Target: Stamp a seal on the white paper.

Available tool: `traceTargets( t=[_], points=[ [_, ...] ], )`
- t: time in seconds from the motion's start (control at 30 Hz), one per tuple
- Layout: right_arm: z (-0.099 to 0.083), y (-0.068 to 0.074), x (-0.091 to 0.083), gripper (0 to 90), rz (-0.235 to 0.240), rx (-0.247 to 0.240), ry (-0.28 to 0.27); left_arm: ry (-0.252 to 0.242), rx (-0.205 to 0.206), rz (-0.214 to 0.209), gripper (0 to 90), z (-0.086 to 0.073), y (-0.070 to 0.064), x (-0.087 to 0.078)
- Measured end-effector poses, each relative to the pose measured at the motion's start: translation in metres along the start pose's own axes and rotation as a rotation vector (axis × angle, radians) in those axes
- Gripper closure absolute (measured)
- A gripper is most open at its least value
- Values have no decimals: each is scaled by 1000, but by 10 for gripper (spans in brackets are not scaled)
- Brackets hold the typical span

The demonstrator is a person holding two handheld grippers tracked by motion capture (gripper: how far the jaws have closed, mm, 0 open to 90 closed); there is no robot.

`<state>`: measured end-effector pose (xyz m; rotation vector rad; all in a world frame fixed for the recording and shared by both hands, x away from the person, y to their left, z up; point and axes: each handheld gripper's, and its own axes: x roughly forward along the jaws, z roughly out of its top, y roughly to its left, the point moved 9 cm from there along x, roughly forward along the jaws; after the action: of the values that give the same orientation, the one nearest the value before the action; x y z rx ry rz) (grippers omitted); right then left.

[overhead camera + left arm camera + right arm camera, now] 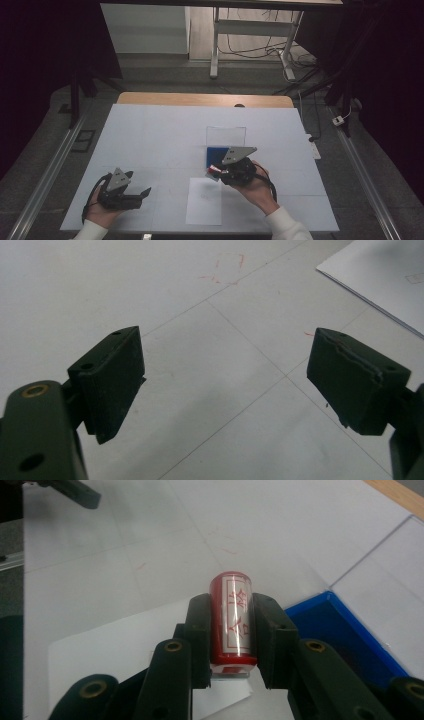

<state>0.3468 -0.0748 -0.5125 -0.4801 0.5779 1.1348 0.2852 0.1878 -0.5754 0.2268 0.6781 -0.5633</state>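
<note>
While the left gripper [131,192] rests low at the near left of the bench [150,135] with its jaws spread wide and nothing between them, the right gripper [216,171] is clamped on a red stamp [233,620]. Seen in the right gripper view, the stamp is a small cylinder with a red body and a white label bearing red characters; it sits squarely between the two black jaws, both pads pressed against its sides, its rounded end pointing away from the camera. From the high view the stamp [214,170] shows as a small red and white spot at the gripper's tip, held above the bench between a sheet of white paper [204,201] and a blue ink pad tray [214,152]. The paper lies flat near the front edge of the bench, just beside and below the right gripper (in the right gripper view its corner [100,650] shows directly under the jaws). The blue tray lies just behind the right gripper, with a clear lid [226,135] lying beyond it. In the left gripper view the open pads [115,380] frame bare white bench surface marked with thin lines and faint red scribbles, and a corner of the paper [385,275] shows at the upper right. The two grippers are well apart.
</note>
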Motion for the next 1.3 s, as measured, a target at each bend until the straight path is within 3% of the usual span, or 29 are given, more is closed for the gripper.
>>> traceTargets(
  t=[0.4,1.3],
  points=[
    [3,24,2,699,61,-31,7,2,1,1,160,0,0,0],
    [-15,45,22,699,98,-85,108,3,3,-1,161,-1,0,0]
  ],
)
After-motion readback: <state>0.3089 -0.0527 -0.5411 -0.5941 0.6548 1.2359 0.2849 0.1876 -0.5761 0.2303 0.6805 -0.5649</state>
